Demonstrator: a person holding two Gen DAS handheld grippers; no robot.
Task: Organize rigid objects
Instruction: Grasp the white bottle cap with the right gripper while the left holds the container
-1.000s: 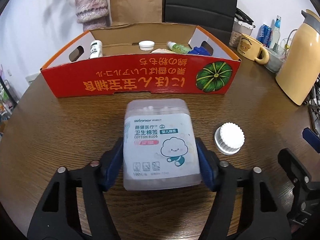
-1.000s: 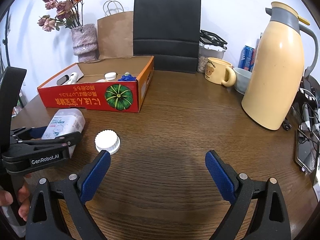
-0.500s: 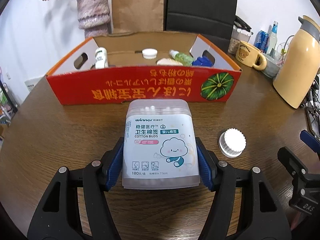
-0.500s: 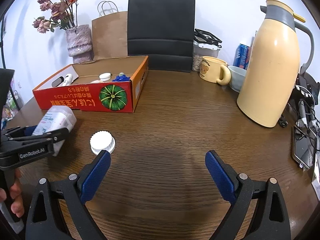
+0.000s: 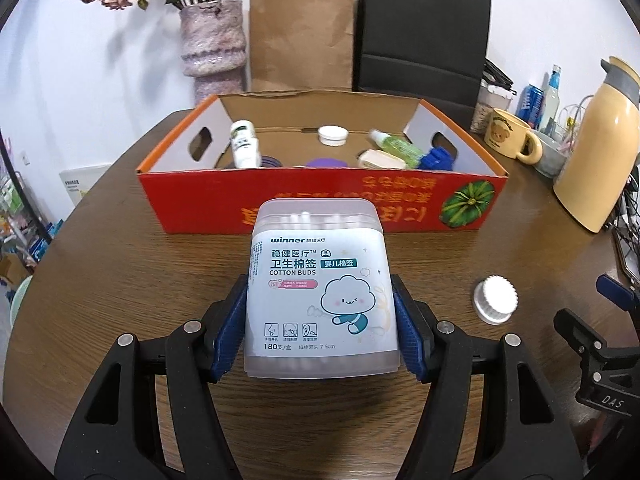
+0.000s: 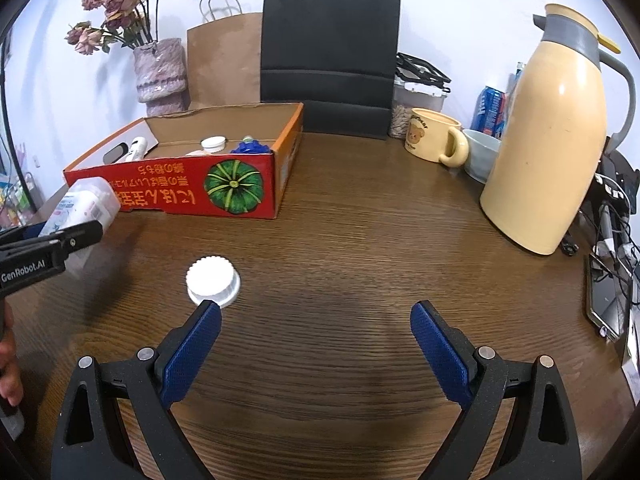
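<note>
Before the red box (image 5: pixel 320 196), left claw (image 5: pixel 320 322) clamps cotton-bud tub (image 5: pixel 320 296); right claw (image 6: pixel 316 344) gapes.

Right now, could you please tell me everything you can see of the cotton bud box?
The cotton bud box is a translucent plastic tub with rounded corners, white buds showing through its top and bottom. A white label covers its face, printed "winner", "COTTON BUDS" and a smiling cloud. The left gripper is shut on it, a blue pad pressing each side. It is held with the label facing the camera, tilted, in front of the red box. From the right wrist view it appears lifted off the table.
</note>
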